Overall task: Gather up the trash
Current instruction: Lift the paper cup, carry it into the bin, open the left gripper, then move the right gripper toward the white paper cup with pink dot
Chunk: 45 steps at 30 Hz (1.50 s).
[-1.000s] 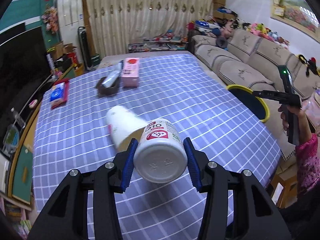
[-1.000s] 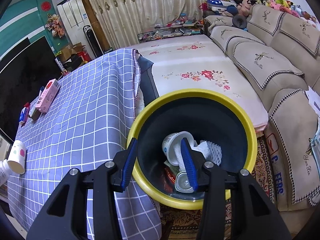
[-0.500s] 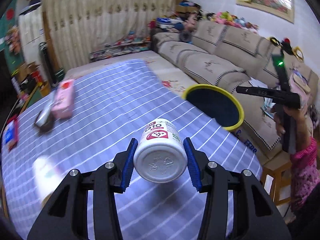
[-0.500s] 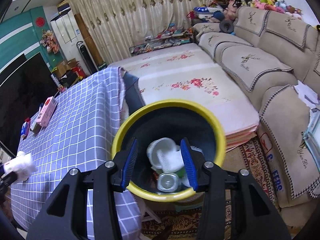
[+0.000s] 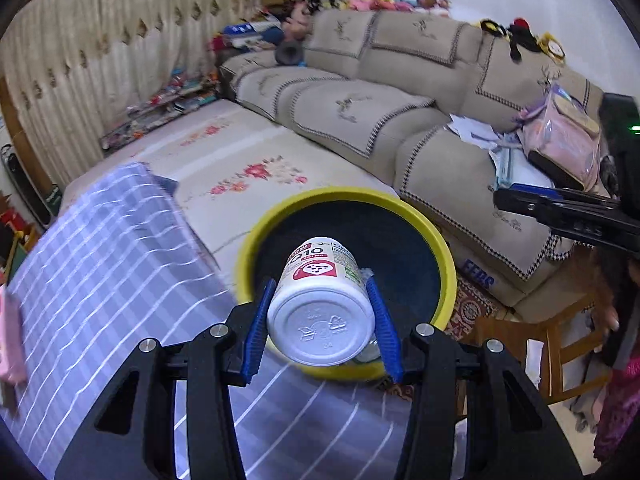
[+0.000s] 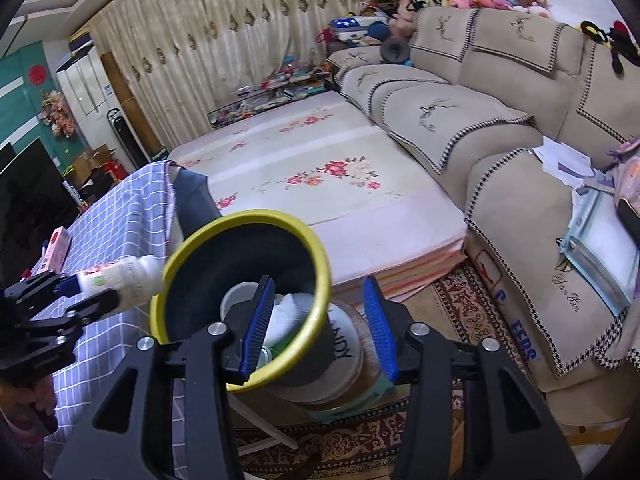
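Note:
My left gripper (image 5: 320,282) is shut on a white pill bottle (image 5: 320,320) with a red label, its base toward the camera. It hangs tilted over the near rim of the yellow-rimmed dark bin (image 5: 444,264). In the right wrist view the bottle (image 6: 124,280) pokes toward the bin's left rim (image 6: 248,216), with the left gripper (image 6: 72,292) behind it. My right gripper (image 6: 318,284) stands open above the bin's right side, nothing between its fingers. Inside the bin lie a white cup (image 6: 236,296) and crumpled white trash (image 6: 288,312). The right gripper (image 5: 504,200) shows at the right edge.
The table with a blue checked cloth (image 5: 120,280) borders the bin on the left; a pink box (image 6: 58,248) lies on it. The bin rests on a white bucket (image 6: 340,352). A beige sofa (image 5: 400,120), a floral mat (image 5: 240,160) and a wooden stool (image 5: 540,340) surround it.
My left gripper has swung right across the table with the bottle, from beside a paper cup to over the bin. The right gripper has drawn back and up from the bin.

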Available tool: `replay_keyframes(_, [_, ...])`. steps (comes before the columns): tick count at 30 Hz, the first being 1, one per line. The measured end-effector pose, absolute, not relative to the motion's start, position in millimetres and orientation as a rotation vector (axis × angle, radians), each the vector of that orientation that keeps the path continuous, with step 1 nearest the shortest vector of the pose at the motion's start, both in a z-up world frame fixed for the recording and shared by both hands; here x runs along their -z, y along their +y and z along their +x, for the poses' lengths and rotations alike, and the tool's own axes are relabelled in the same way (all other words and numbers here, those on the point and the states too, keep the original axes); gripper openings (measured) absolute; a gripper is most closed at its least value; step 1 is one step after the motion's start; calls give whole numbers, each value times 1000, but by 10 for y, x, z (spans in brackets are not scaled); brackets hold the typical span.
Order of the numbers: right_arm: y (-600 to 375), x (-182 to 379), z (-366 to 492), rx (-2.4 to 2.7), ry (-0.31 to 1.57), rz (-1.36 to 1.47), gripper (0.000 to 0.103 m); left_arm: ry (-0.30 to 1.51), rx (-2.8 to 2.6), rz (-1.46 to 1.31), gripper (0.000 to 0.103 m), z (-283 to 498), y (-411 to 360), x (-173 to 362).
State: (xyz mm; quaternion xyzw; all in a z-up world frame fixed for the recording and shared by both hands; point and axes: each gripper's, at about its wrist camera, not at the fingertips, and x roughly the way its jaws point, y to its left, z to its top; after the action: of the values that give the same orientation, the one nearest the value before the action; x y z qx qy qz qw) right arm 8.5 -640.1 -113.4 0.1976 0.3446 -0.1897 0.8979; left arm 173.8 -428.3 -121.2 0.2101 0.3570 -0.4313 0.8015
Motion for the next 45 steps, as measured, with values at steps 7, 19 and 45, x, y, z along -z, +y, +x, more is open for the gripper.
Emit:
replay_keyframes(7, [-6484, 1206, 54, 410, 726, 425, 49, 860, 925, 462, 52, 1983, -4700, 1549])
replay_keyframes(19, [-6237, 1279, 160, 351, 749, 415, 50, 746, 834, 202, 73, 1846, -3694, 949])
replay_keyframes(45, [-2144, 1150, 1421, -486, 877, -44, 54, 609, 128, -121, 85, 782, 664, 670])
